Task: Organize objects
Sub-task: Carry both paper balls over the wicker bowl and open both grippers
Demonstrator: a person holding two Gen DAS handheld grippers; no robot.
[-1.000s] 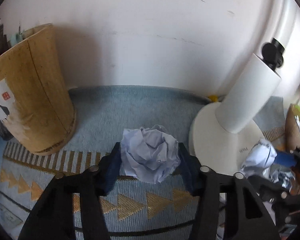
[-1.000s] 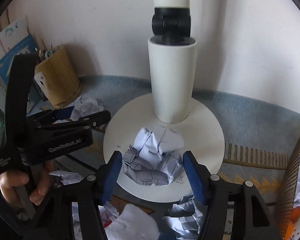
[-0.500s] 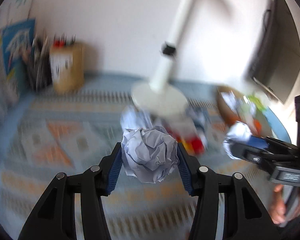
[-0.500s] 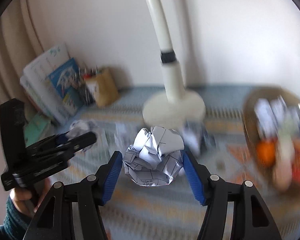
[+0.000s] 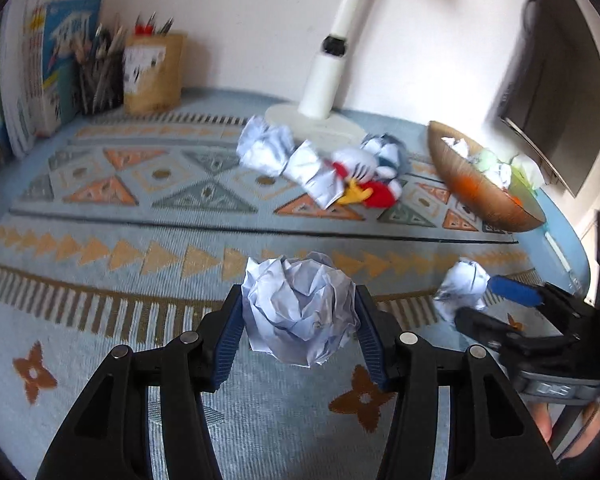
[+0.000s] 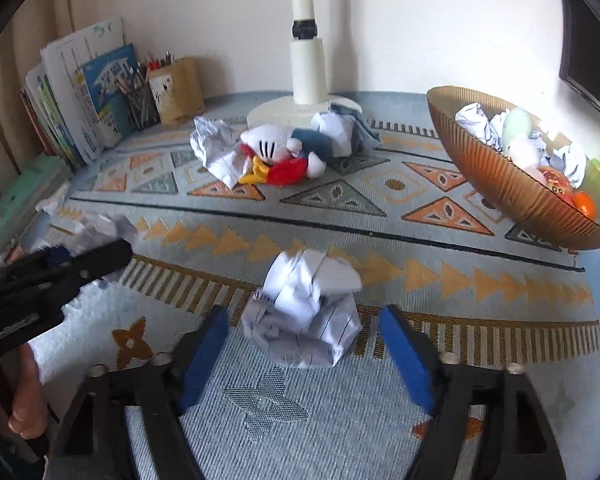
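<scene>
- With its blue-padded jaws standing wide, having just been opening, the right gripper (image 6: 304,354) has a crumpled ball of lined white paper (image 6: 304,312) between the pads, touching neither; gaps show on both sides.
- That ball lies dead ahead of the right fingers (image 6: 406,354), centred; whether it rests on the pale blue patterned woven mat (image 6: 380,432) or hangs just above it cannot be told. It is roughly round, with no long axis to align to.
- By contrast, the left gripper (image 5: 300,326) is narrow and clamped on a crumpled ball of plain white paper (image 5: 300,312), both pads pressed into its flanks, above the near edge of the mat.
- Further out, near the white round lamp base (image 6: 276,110), lie more paper wads and a white, blue and red plush toy (image 6: 284,156).
- Far right, a ribbed brown bowl (image 6: 496,176), tilted, holds paper wads and coloured items.
- Judgement: the coming move turns on the left ball's release; paper is light, springy, and may roll.
</scene>
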